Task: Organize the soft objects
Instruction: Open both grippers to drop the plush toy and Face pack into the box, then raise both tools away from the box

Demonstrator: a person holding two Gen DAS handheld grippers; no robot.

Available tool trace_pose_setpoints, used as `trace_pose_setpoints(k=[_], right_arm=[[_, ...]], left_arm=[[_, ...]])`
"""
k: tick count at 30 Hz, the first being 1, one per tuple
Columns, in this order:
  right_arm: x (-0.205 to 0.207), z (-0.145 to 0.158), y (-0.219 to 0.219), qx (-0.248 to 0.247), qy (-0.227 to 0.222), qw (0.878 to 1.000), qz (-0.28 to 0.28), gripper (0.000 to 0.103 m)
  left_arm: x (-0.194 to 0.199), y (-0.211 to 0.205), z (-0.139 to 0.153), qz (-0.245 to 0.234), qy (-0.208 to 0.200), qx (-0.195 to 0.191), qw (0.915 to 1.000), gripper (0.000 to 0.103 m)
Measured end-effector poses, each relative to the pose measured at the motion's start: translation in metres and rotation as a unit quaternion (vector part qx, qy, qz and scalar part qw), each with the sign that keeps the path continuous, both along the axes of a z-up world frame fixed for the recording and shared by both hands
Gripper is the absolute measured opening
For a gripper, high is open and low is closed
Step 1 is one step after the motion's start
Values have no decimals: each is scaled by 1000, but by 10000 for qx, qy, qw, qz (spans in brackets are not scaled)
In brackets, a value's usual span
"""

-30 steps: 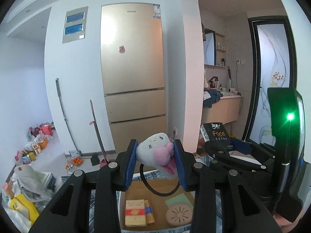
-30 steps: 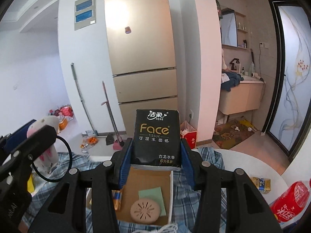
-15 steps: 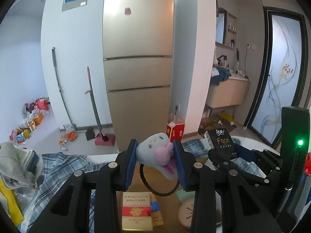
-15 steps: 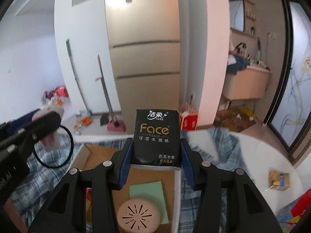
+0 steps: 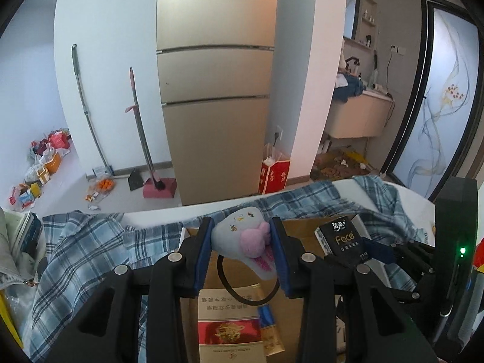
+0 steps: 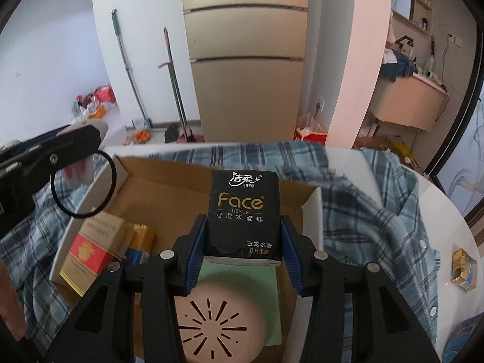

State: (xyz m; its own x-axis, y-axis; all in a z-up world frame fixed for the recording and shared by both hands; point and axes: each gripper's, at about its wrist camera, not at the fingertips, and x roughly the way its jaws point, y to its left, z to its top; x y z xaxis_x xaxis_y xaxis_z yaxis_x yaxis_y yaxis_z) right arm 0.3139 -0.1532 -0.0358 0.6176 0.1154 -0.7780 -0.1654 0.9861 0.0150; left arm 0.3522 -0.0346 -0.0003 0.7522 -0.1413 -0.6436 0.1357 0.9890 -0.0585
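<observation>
Beyond the white table (image 6: 423, 187) stands a tall gold refrigerator (image 5: 216, 90), with a mop (image 5: 86, 115) and a broom (image 5: 142, 133) leaning on the wall to its left and a red paper bag (image 5: 273, 175) on the floor at its right corner. A blue plaid shirt (image 6: 378, 211) is spread over the table, and on it sits an open cardboard box (image 6: 157, 193). The left hand-held gripper (image 5: 242, 249) is closed on a small grey-and-pink plush toy (image 5: 242, 239), held above the box's far-left part with a black elastic loop (image 5: 239, 290) hanging from it. The right hand-held gripper (image 6: 243, 251) is clamped on a black pack of Face tissues (image 6: 243, 211), upright and above the box's middle. Inside the box, a red-and-cream carton (image 6: 96, 248) lies at the left with a gold-and-blue packet (image 6: 140, 239) just beside it. Directly under the tissue pack lie a pale green sheet (image 6: 242, 275) and, on it, a round pink lid with slits (image 6: 214, 323), which take up the floor of the box on that side. A small yellow box (image 6: 464, 269) sits on bare table well to the right.
</observation>
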Motion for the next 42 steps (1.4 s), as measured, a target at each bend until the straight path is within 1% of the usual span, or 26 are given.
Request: trace_pose_setpoints(k=[7, 8, 9, 10, 11, 12, 13, 19, 29, 34, 35, 36, 37, 39, 42], right_arm=[[3, -11, 0, -82, 202, 9997, 65, 46], [3, -12, 0, -83, 191, 9998, 59, 47], [3, -11, 0, -76, 178, 9998, 51, 48], [2, -10, -1, -54, 157, 9999, 37, 55], [2, -9, -2, -32, 126, 9999, 24, 63], [2, -7, -2, -5, 84, 10000, 17, 67], [1, -5, -2, 11, 44, 10000, 20, 68], [0, 1, -4, 35, -25, 10000, 1, 68], [-1, 13, -8, 97, -209, 9997, -39, 68], [-9, 34, -14, 103, -516, 9985, -114, 68], [-11, 40, -16, 134, -592, 9981, -126, 68], [-14, 47, -18, 162, -678, 9975, -142, 68], [-17, 55, -21, 177, -780, 9967, -161, 68], [-24, 69, -26, 137, -962, 9951, -186, 68], [-37, 91, -35, 41, -1241, 9921, -197, 68]], left_arm=[[0, -1, -7, 47, 41, 47, 10000, 39], [0, -1, -8, 56, 35, 72, 10000, 45], [0, -2, -8, 58, 22, 95, 9999, 55], [0, -2, -7, 79, 3, 129, 9999, 61], [-1, -2, -7, 113, -24, 178, 9998, 69], [-2, -3, -7, 128, -60, 215, 9997, 69], [-2, -3, -7, 125, -74, 230, 9996, 69], [-5, -3, -2, 135, -100, 175, 9997, 69], [-15, -2, 11, 138, -302, 113, 9994, 69], [-31, -1, 32, 183, -645, -3, 9978, 70], [-35, -1, 37, 203, -737, -26, 9971, 75], [-43, -1, 44, 246, -877, -52, 9958, 83], [-48, -1, 49, 268, -993, -76, 9947, 86], [-60, -1, 62, 303, -1212, -80, 9921, 87], [-80, -5, 83, 163, -1454, -187, 9891, 87]])
